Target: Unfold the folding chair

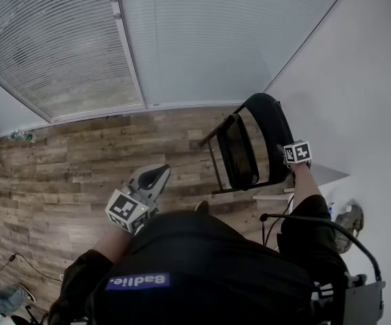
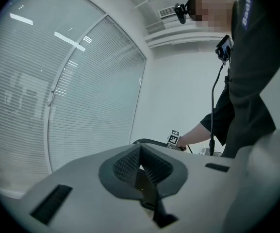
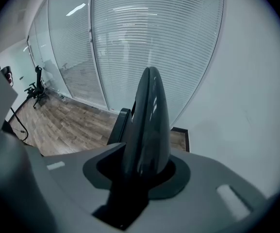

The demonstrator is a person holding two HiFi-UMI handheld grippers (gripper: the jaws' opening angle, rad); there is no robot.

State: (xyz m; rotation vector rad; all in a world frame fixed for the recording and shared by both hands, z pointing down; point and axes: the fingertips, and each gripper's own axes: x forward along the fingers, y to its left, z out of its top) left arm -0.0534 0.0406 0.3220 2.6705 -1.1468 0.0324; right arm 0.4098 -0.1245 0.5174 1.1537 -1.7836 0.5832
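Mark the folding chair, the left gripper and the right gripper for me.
folding chair (image 1: 271, 124): head view, backrest.
left gripper (image 1: 156, 175): head view, closed tips.
right gripper (image 3: 142, 171): right gripper view, between its fingertips.

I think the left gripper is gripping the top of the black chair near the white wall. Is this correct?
Not quite: it is the right gripper that grips the top of the black chair near the white wall, as the right gripper view shows. The left gripper is shut on nothing.
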